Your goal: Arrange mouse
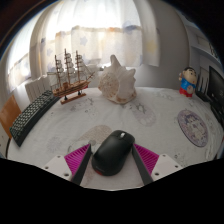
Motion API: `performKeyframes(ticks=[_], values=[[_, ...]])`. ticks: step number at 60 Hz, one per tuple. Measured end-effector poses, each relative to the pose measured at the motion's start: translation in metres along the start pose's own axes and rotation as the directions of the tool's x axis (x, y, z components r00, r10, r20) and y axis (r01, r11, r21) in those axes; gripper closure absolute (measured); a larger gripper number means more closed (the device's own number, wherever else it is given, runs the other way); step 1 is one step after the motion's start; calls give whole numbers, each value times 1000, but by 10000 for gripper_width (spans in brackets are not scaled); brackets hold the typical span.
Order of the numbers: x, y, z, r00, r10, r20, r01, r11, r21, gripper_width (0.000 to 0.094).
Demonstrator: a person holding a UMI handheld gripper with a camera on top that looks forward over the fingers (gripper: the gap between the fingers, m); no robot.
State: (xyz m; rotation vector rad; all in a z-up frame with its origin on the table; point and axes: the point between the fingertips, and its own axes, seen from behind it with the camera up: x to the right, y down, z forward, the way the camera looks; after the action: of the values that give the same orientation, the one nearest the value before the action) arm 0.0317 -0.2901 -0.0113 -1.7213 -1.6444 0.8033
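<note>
A black computer mouse (112, 152) sits between my gripper's (112, 160) two fingers, low over the white table (150, 125). Both pink-padded fingers (84, 160) press against its sides, so the gripper is shut on it. The mouse points away from me toward the middle of the table. Its rear end is hidden below the fingers.
A black keyboard (30, 115) lies at the left. A model sailing ship (70, 78) and a large white seashell (118, 82) stand at the back. A small toy figure (187, 82) stands at the back right, and a round coaster (193, 125) lies at the right.
</note>
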Motion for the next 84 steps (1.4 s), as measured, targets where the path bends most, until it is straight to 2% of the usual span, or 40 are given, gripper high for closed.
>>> performKeyframes(ticks=[22,24,26,30,37,47,55,59,64,72,84], values=[[-25,-21,28,997,-43,63,45,999,-28,97],[-25,-21,28,997,-48,64,50,998,-28,130],[-26,-22,29,996,-50,67,52,998,-26,202],[-24,-24,31,996,-55,65,57,998,-24,429],[-23,-27,29,994,-68,85,70,997,-31,464],[0,-78,-12,992,-60,114,57,998,29,479],[64,-130,-50,987,-85,140,76,995,67,480],[123,-152,-59,986,-135,96,124,986,109,479],[204,-158,-55,987,-156,30,151,981,120,481],[303,-128,-16,986,-167,-9,167,983,80,481],[365,-52,43,995,-91,41,93,995,-41,476]])
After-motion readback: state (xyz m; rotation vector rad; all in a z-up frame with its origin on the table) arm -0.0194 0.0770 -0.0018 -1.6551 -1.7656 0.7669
